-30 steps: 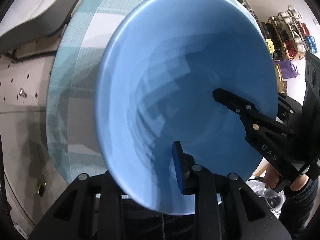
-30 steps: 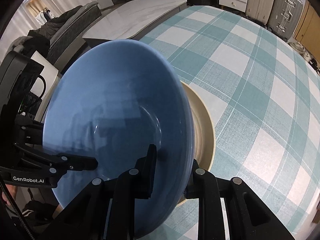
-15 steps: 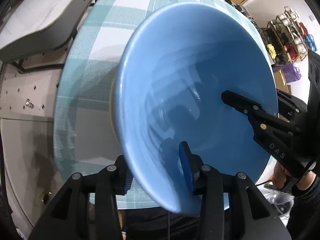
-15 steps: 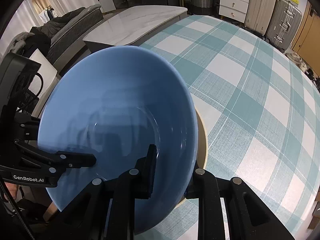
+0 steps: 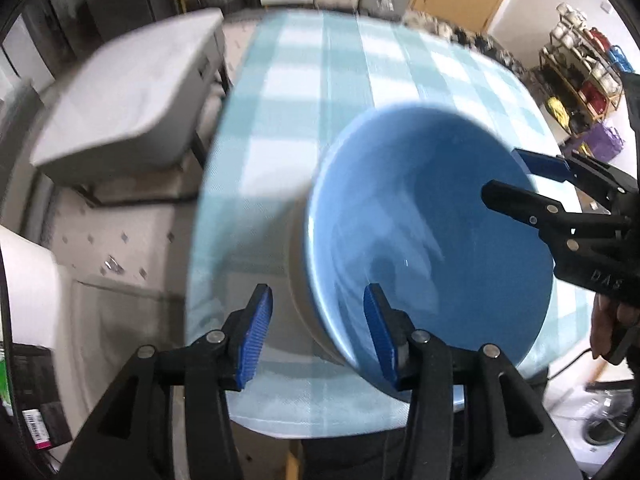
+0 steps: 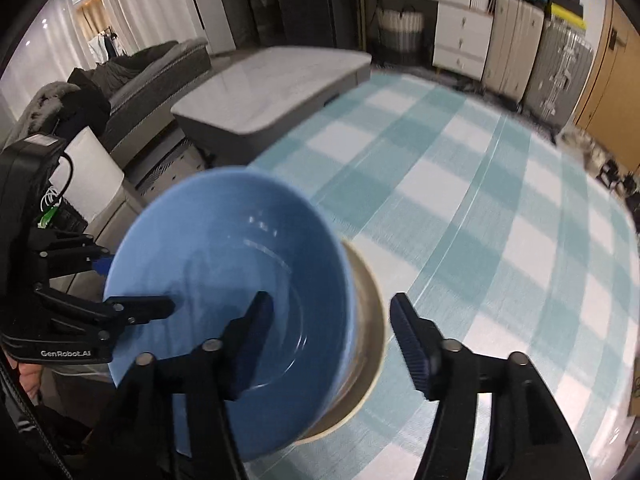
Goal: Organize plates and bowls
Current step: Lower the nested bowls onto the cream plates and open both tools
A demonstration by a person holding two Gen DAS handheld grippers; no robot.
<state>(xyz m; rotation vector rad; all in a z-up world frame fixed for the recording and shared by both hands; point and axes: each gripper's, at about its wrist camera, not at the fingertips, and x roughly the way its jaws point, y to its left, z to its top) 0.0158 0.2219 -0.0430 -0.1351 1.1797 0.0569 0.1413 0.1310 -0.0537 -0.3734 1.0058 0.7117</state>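
Blue bowl [image 5: 424,232] sits nested on a cream-coloured dish [image 6: 370,320], whose rim shows as a pale crescent along the bowl's right side in the right wrist view and as a pale band under its left edge in the left wrist view; whether that dish is a plate or another bowl cannot be told. Both rest near the edge of a table covered by a teal-and-white checked tablecloth [image 6: 500,220]. The left gripper [image 5: 318,336] has just been opening: its 2 blue-padded fingers [image 5: 254,340] stand apart, straddling the bowl's near rim, 1 outside the wall and 1 over the inside, and neither pad presses on it. The right gripper [image 6: 332,344] has also just been opening, and its jaws likewise straddle the rim on the opposite side, 1 finger over the bowl's interior and 1 out over the cloth, with clear gaps on both sides. Each gripper shows in the other's view, at the bowl's far edge. A hand [image 5: 608,328] grips the right tool's handle at the frame's right border. Beyond the table stand a low grey-topped coffee table [image 6: 276,80], a white chest of drawers [image 6: 460,36] and several suitcases [image 6: 552,64]. Both views are motion-blurred.
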